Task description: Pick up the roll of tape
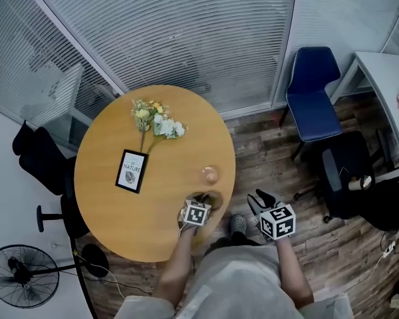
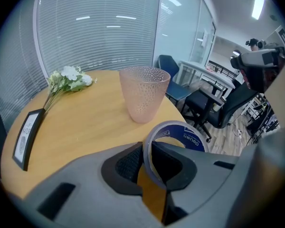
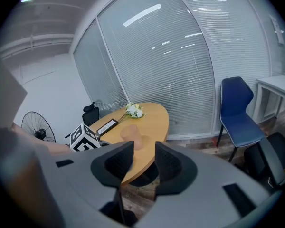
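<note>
The roll of tape [image 2: 190, 134], a grey ring with a blue printed core, stands on edge at the near rim of the round wooden table [image 2: 85, 122]. My left gripper [image 2: 147, 160] points steeply down and is shut on the ring's wall, one pad inside the hole and one outside. In the head view the roll [image 1: 207, 199] shows just ahead of the left gripper [image 1: 202, 203]. My right gripper [image 1: 263, 199] hangs off the table's right side above the floor. Seen from its own camera, the right gripper [image 3: 143, 163] is open with nothing between its pads.
A pink dimpled cup [image 2: 143, 93] stands just beyond the roll. Farther back lie a flower bunch [image 1: 156, 119] and a framed card [image 1: 132, 170]. A blue chair [image 1: 311, 92] and a black office chair [image 1: 349, 171] stand right; a fan [image 1: 20, 274] is at lower left.
</note>
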The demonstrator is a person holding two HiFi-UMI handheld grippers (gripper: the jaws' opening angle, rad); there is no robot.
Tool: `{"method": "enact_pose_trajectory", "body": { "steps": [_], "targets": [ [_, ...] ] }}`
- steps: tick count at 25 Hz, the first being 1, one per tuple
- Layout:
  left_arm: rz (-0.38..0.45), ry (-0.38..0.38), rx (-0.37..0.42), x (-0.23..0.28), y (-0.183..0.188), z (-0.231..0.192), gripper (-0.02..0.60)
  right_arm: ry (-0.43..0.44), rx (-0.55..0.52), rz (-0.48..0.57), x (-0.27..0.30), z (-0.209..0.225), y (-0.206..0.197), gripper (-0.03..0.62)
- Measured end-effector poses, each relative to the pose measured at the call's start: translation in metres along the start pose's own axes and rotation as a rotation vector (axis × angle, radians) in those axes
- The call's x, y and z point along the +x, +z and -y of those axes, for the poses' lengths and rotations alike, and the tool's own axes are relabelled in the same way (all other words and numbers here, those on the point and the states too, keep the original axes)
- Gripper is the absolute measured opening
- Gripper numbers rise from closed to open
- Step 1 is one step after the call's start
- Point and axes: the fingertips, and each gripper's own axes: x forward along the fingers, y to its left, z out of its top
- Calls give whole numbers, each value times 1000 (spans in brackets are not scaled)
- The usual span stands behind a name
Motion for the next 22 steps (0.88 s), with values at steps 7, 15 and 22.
{"method": "enact_pose_trajectory", "body": {
  "steps": [7, 15, 22],
  "targets": [
    [-19, -14, 39, -7, 3, 7, 60, -6, 1, -2, -1, 3, -1, 137],
    [23, -22, 49, -18, 11, 11, 60, 1, -10, -2, -1, -1, 1, 136],
    [68, -5, 28, -34, 20, 12, 60, 4, -7, -10, -3, -1, -4, 137]
  ]
}}
